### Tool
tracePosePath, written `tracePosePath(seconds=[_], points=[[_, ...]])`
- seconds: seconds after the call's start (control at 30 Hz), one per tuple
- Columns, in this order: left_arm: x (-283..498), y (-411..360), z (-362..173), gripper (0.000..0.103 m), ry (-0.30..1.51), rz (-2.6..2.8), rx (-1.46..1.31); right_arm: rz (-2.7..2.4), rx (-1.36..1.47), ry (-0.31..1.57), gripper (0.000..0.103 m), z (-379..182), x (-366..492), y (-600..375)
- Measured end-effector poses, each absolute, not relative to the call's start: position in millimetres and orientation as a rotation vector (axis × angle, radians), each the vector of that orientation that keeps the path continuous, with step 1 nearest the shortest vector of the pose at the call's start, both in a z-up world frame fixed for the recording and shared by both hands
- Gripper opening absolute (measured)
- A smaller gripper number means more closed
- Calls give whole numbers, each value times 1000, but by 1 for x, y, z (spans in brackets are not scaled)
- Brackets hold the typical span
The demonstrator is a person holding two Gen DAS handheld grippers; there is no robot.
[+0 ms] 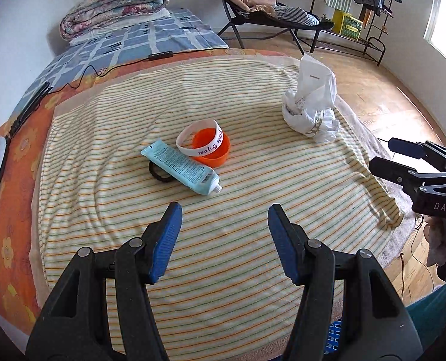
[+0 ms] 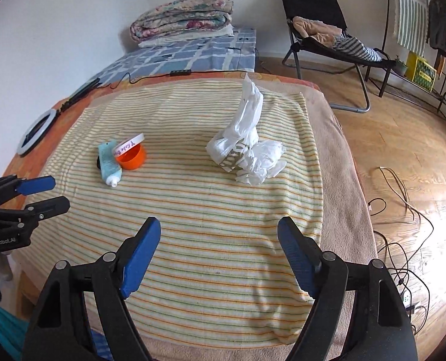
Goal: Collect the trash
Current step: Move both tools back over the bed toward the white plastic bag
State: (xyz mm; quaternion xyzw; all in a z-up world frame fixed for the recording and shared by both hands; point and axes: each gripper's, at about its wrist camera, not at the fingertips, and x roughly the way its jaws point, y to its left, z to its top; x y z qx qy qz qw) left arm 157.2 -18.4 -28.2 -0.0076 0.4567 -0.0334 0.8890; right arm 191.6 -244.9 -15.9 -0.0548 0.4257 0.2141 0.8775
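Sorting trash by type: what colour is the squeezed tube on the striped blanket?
Light blue tube, white neck; clearest in the left wrist view.

Both tools look alike. The left gripper [image 1: 224,210] has black clamp arms, silver rivets and ribbed blue pads. The right gripper [image 2: 219,225] matches it; seen from the left camera at three o'clock, its body carries white letters "DAS".

Left gripper [image 1: 224,210] hangs open, empty, over the striped towel [image 1: 253,180]; beyond it a blue tube [image 1: 182,167], orange cap [image 1: 212,150], crumpled white bag [image 1: 311,111].
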Motion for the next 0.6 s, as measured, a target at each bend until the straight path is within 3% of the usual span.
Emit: tracePosePath(seconds=[0.6], points=[[245,-18,-64,61,993,-29,39,410,-92,887,80,-41,282,-231]])
